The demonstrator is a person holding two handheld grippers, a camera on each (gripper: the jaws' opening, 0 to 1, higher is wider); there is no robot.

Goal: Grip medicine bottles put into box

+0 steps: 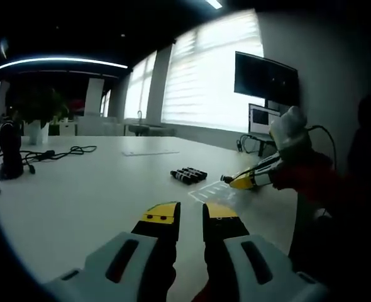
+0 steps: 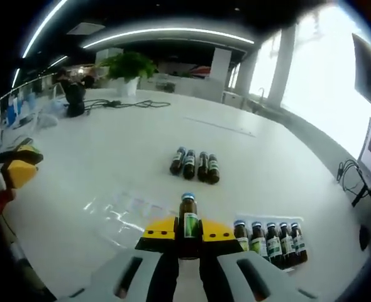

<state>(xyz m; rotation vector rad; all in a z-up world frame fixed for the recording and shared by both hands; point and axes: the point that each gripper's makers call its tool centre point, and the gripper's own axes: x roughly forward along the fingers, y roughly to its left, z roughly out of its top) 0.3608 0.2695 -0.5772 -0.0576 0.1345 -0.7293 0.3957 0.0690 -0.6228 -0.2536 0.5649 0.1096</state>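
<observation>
A broad white table [image 2: 110,151] spreads across both views under dim ceiling lights and bright blinds. On it lies a clear, shallow plastic box [image 2: 129,214], hard to make out except by its glinting edges, just ahead of the right gripper.

The right gripper [image 2: 187,233] has its yellow-tipped jaws closed against a dark medicine bottle [image 2: 188,221] with a blue cap and green label, held upright between them, above the near right edge of the box. In the left gripper view the same gripper [image 1: 242,182] reaches in from the right, held by a gloved hand [image 1: 290,132].

The left gripper [image 1: 190,217] hovers over bare table, its jaws a narrow gap apart and holding nothing; in the right gripper view its yellow tip [image 2: 19,173] shows at the left edge.

Beside the held bottle, to the right, 5 bottles [image 2: 270,240] stand in a tight row, touching one another. Farther out, 4 bottles [image 2: 195,166] lie side by side on the table, well apart from the box.

A potted plant [image 2: 129,68] and black cables [image 2: 126,104] sit at the far end.
</observation>
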